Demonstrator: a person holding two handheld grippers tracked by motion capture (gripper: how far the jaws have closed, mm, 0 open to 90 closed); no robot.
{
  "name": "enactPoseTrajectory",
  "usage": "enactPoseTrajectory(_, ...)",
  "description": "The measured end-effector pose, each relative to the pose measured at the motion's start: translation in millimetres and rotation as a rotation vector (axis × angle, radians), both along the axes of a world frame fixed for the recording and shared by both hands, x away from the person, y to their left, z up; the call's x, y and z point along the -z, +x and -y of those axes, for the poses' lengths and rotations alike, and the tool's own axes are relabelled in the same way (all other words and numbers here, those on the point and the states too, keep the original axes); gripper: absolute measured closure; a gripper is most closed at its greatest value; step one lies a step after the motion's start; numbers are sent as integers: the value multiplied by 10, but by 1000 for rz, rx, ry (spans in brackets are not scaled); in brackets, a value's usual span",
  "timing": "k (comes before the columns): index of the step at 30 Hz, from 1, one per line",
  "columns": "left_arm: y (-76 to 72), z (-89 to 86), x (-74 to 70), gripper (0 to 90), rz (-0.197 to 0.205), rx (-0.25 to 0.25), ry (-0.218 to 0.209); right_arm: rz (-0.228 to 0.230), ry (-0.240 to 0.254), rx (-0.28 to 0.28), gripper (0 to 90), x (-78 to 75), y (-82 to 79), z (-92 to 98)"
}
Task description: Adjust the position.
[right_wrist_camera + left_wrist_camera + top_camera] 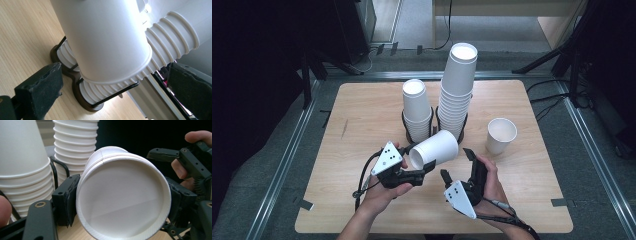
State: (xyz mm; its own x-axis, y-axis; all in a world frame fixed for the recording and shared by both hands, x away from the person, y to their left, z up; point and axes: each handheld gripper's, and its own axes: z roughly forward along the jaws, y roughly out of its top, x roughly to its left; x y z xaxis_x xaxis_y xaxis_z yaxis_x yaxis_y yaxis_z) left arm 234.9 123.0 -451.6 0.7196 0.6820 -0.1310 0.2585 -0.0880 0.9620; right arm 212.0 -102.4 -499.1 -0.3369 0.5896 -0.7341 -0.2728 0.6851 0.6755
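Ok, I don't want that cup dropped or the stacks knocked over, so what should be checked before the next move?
1. Left gripper clamped on the white paper cup lying sideways: ok, jaws on both sides near the rim.
2. Cup rim undeformed: ok, round in the left gripper view.
3. Right gripper free: ok, open, holding nothing.
4. Two stacks of upside-down white cups seated in black wire holders: ok.
5. Lone upright white cup out of the way: ok, off to the right.
6. Held cup clear of the stacks: cannot tell.
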Motion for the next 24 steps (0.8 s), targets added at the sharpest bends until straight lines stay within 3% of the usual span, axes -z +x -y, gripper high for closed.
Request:
enactPoseTrajectory(11,-5,-119,-73,243,21,-33,-47,-110,130,33,9,-94,-7,59)
enactPoseTrajectory(17,2,-178,-106,243,24,-43,-71,-187,262,47,9,-221,-68,44)
enactPoseTrajectory(24,-21,-130,-84,243,23,-42,-65,-291,424,81,11,-356,-95,86)
